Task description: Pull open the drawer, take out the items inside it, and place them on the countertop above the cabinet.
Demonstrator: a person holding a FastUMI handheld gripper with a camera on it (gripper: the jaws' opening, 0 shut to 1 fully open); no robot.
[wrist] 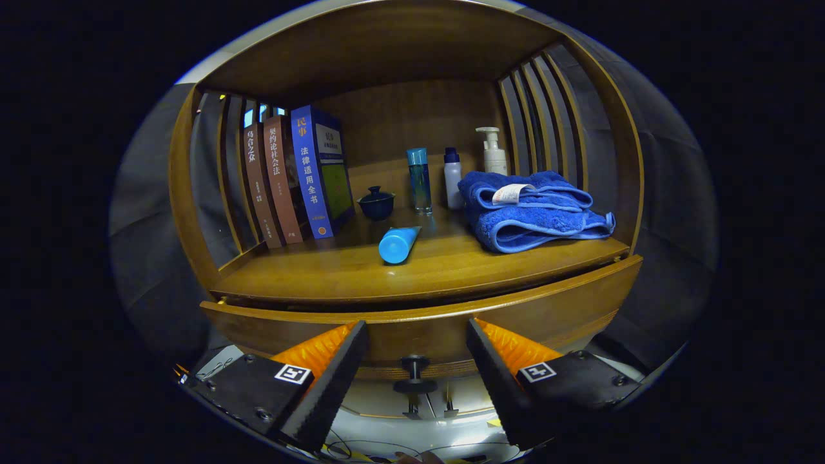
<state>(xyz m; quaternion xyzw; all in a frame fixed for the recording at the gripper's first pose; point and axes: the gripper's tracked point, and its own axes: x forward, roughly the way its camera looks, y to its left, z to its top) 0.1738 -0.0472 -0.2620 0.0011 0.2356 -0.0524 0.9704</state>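
Gripper view: the jaws stand released, wide apart, grasping nothing. The drawer lies just ahead of them, its front running crosswise to the fingers, and a dark gap shows between its top edge and the bench above, so it looks pulled out a little way. Its knob sits between the 2 fingers, low and close, with its stem pointing back toward the camera; neither finger touches it. Nothing inside the drawer can be seen from here.

On the bench, beyond the drawer front, a blue tube lies on its side with its long axis running away from the jaws. Behind it stand 3 books, a small dark lidded cup, a blue bottle, a white bottle and a pump bottle, with a folded blue towel to their right.

Whether the tube came out of the drawer cannot be told; the scene fits a drawer being opened or 1 already emptied
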